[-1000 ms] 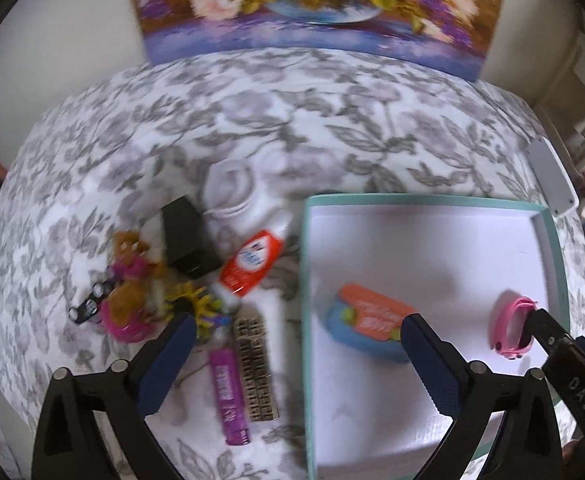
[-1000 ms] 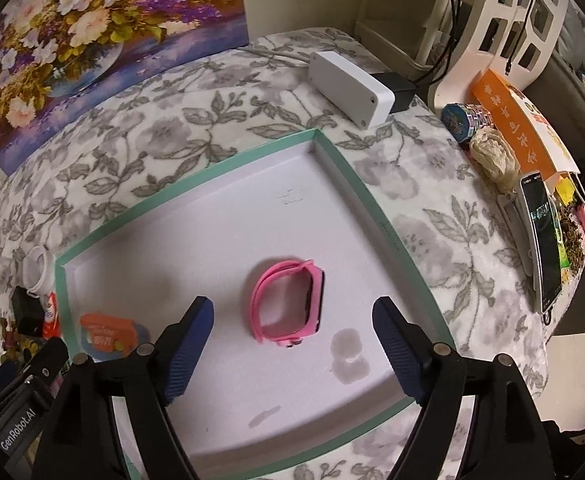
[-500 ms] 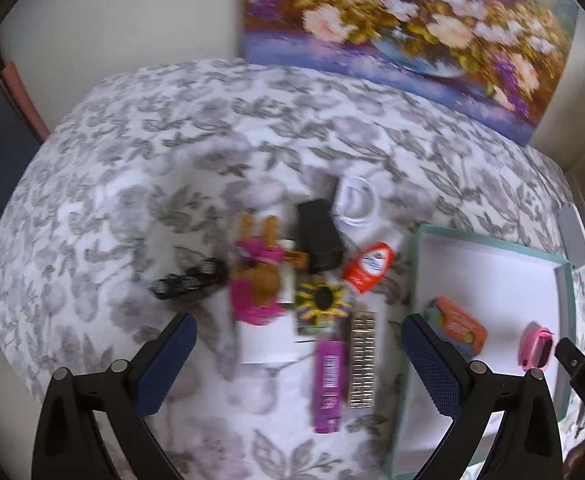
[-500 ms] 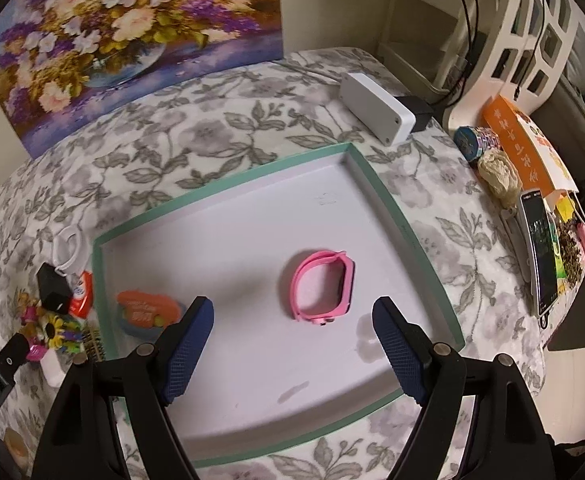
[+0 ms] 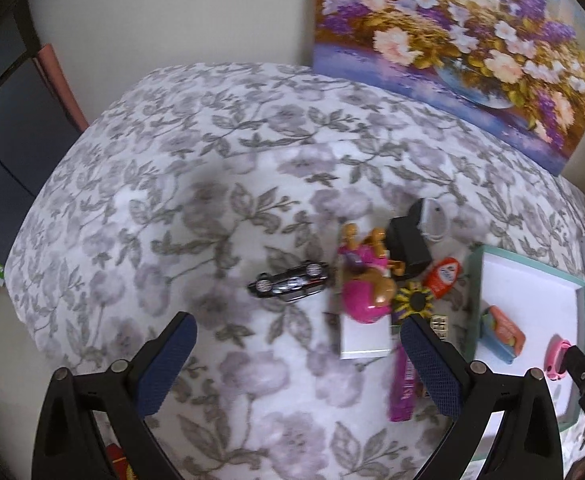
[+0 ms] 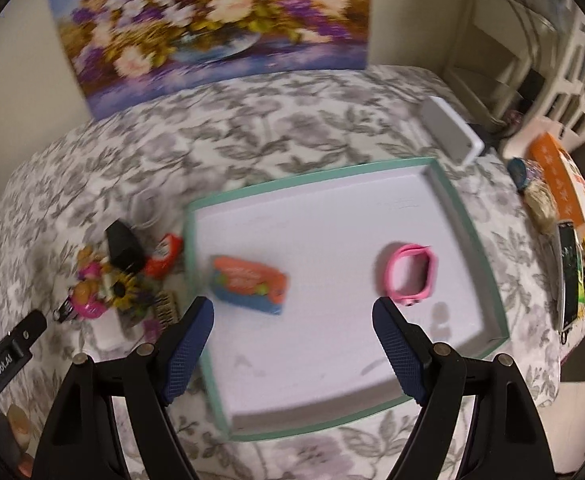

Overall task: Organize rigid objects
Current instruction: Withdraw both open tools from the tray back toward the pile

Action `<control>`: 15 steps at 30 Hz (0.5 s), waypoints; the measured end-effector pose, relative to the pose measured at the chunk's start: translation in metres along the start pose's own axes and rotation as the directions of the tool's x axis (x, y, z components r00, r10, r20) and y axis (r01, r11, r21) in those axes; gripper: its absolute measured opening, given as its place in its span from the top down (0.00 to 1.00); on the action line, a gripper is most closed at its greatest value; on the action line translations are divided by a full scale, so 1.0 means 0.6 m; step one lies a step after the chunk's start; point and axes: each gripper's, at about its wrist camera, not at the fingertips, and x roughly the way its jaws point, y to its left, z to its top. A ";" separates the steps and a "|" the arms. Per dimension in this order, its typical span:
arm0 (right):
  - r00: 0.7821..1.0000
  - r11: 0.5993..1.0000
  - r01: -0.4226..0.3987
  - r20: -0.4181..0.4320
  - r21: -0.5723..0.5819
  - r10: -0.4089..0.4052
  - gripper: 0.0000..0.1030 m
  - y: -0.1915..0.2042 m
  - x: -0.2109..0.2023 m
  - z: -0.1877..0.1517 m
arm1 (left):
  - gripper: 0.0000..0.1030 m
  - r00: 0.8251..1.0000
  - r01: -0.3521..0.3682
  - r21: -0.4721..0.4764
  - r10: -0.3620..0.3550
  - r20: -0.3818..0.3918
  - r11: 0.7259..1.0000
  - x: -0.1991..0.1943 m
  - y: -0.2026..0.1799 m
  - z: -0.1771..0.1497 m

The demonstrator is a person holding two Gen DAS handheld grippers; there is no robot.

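Fingers of both grippers spread, empty; pink watch (image 6: 411,276) inside teal-rimmed tray (image 6: 488,264).

Ahead of your right tool (image 6: 293,322), a pink watch (image 6: 411,276) and an orange-blue case (image 6: 249,283) lie flat in the tray (image 6: 472,224).

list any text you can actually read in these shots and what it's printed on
"GenRoboLAI", roughly as it reads, the last letters unsure: on the left gripper's black body, seen from the right wrist camera.
Print on the orange and blue packet in the tray: too blurred.
Purple packet, red and white tube, orange booklet: unreadable.
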 end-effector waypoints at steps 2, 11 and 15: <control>1.000 1.000 -0.020 -0.011 -0.022 0.020 0.20 0.019 0.003 -0.004 | 0.00 1.000 -0.002 -0.010 0.002 -0.004 1.000 0.000 0.013 0.000; 0.997 0.996 -0.057 -0.051 -0.067 0.054 0.20 0.079 0.016 -0.021 | 0.00 1.000 0.001 -0.075 -0.003 -0.023 0.997 0.004 0.068 0.002; 0.996 0.995 -0.070 -0.068 -0.071 0.065 0.20 0.102 0.023 -0.025 | 0.00 0.999 -0.002 -0.093 -0.001 -0.036 0.996 0.012 0.087 0.001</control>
